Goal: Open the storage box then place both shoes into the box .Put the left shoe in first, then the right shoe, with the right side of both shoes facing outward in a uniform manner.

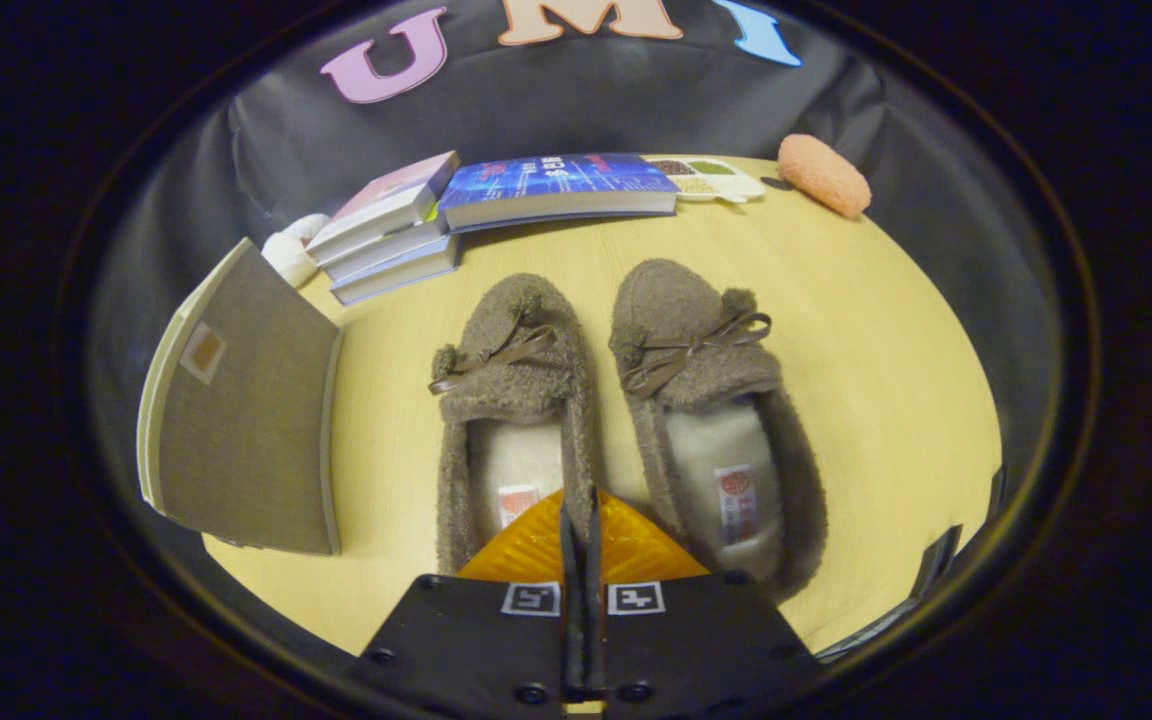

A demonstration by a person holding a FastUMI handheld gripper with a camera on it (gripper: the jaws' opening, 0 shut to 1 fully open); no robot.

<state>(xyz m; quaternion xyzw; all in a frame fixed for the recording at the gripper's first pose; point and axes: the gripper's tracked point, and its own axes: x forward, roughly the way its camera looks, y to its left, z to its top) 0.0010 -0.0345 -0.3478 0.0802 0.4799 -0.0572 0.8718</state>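
Shoes (626,400) fuzzy brown; orange fingers (581,545) closed, empty.

— What's on the table (866,330)?
— Two fuzzy brown shoes (626,400) side by side mid-table, a grey storage box (246,420) at the left edge.
— And the far edge?
— Stacked books (391,230), a blue book (561,188), a compartment tray (721,178), an orange sponge (824,175).

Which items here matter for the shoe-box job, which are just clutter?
Job: left shoe, right shoe, storage box beside the left shoe, gripper with fingers closed together over the shoes' heels, holding nothing.

Clutter: stacked books, blue book, compartment tray, orange sponge, white object.
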